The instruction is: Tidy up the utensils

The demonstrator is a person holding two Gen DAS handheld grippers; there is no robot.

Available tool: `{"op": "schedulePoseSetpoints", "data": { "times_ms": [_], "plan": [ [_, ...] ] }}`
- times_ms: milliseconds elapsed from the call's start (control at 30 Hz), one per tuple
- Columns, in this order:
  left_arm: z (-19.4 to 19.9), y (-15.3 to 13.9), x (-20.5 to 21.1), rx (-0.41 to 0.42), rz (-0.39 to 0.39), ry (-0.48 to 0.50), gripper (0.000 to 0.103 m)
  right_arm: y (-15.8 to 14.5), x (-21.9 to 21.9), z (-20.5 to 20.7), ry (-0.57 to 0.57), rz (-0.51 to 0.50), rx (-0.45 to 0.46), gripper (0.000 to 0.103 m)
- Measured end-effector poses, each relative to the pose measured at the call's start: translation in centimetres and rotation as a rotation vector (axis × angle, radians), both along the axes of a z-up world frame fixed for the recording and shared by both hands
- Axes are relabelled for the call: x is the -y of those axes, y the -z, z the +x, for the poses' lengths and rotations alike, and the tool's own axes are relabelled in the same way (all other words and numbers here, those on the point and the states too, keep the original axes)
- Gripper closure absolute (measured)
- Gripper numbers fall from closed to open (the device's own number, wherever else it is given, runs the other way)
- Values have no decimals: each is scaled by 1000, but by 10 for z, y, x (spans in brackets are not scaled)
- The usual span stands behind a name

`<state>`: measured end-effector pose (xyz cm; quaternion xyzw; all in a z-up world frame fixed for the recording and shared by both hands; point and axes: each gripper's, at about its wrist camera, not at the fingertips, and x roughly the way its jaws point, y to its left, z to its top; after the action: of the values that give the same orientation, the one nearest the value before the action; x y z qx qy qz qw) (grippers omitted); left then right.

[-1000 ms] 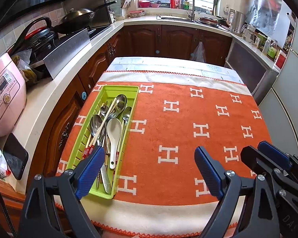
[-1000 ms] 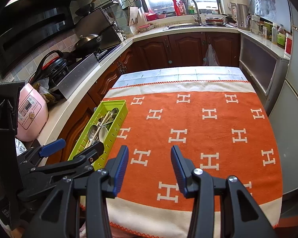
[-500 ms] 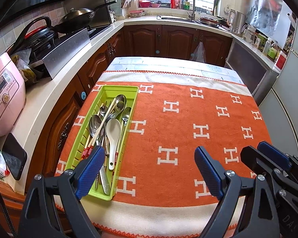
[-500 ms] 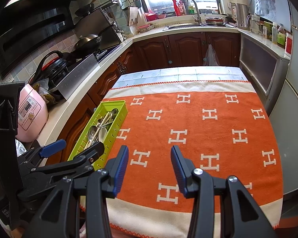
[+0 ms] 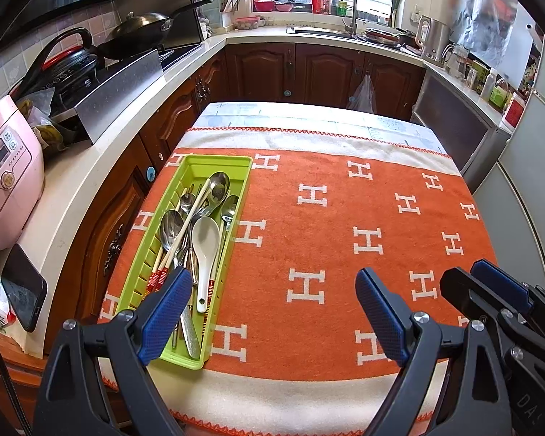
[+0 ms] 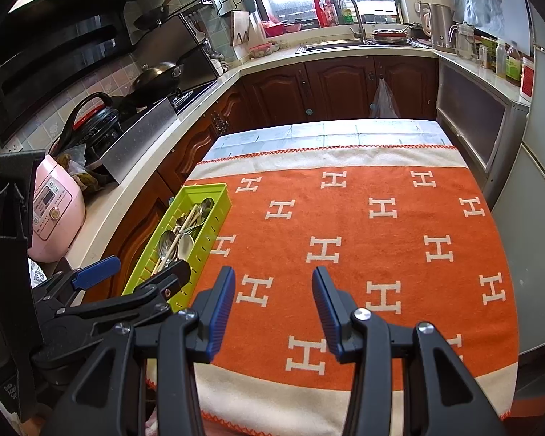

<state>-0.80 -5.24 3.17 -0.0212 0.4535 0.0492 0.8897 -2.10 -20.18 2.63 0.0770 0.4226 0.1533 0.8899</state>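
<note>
A green utensil tray (image 5: 199, 162) (image 6: 219, 214) lies along the left edge of the orange cloth (image 5: 338, 218) (image 6: 363, 225). In it lie metal spoons (image 5: 219, 185), a white ceramic spoon (image 5: 205, 243), chopsticks with red ends (image 5: 174, 243) and a knife (image 5: 189, 330), piled together. My left gripper (image 5: 274, 314) is open and empty, held above the table's near edge, its left finger over the tray's near end. My right gripper (image 6: 272, 314) is open and empty, to the right of the tray over the cloth. The left gripper also shows in the right wrist view (image 6: 98, 294).
A counter on the left holds a pink rice cooker (image 5: 3, 178) (image 6: 54, 210), a phone (image 5: 23, 290), a pressure cooker (image 5: 69, 69) and a wok on the stove (image 5: 138, 32). A sink (image 5: 330, 31) and kettle (image 5: 434, 40) stand at the back. A fridge (image 5: 534, 189) stands on the right.
Both views have shifted only very slightly; the tray sits a touch lower and closer in the left wrist view. Both grippers stay open and empty.
</note>
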Motion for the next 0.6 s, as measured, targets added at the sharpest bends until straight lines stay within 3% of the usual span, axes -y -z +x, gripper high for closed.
{"op": "schedulePoseSetpoints", "data": {
  "times_ms": [600],
  "plan": [
    [2, 7, 1, -14, 13, -10, 13, 8, -1, 0, 7, 4, -14, 59]
  ]
}}
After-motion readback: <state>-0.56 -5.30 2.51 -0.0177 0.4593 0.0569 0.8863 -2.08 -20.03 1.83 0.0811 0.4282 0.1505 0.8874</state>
